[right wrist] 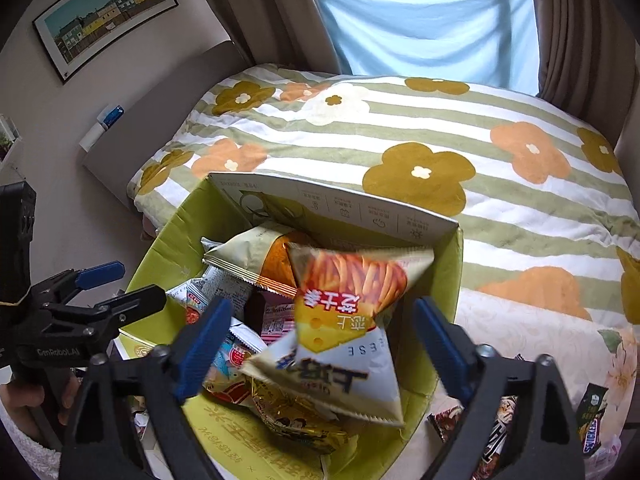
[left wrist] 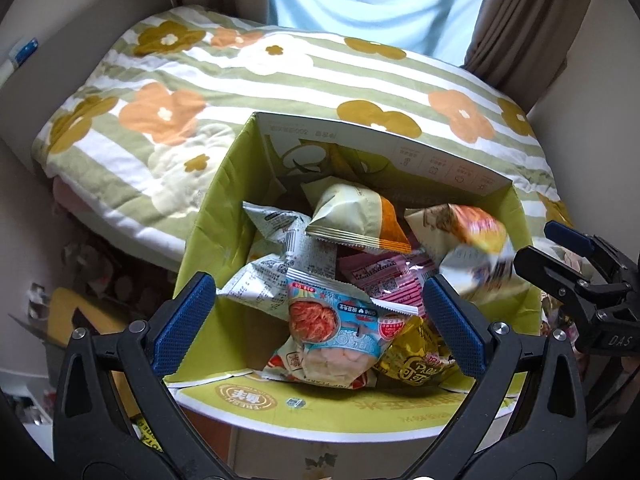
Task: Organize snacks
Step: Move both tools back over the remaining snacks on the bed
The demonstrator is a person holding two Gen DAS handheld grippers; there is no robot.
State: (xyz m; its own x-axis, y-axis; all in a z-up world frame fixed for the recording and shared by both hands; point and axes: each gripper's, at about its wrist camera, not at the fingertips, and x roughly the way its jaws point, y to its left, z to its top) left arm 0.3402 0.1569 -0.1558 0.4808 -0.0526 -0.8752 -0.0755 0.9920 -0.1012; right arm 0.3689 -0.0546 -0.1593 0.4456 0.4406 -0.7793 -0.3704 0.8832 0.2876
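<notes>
A green cardboard box (left wrist: 208, 232) stands on the bed, holding several snack packets. A blue and red packet (left wrist: 336, 328) lies on top at the front. A white cheese stick packet (right wrist: 344, 320) is blurred, in the air over the box's right side, between my right gripper's open fingers without touching them; it also shows in the left wrist view (left wrist: 476, 248). My right gripper (right wrist: 320, 344) is open above the box (right wrist: 168, 240). My left gripper (left wrist: 320, 320) is open and empty over the box's near left side.
The bed has a green striped quilt with flowers (right wrist: 440, 152). More snack packets (right wrist: 592, 420) lie on the bed to the right of the box. A headboard (right wrist: 160, 112) and curtains (right wrist: 420, 20) stand behind.
</notes>
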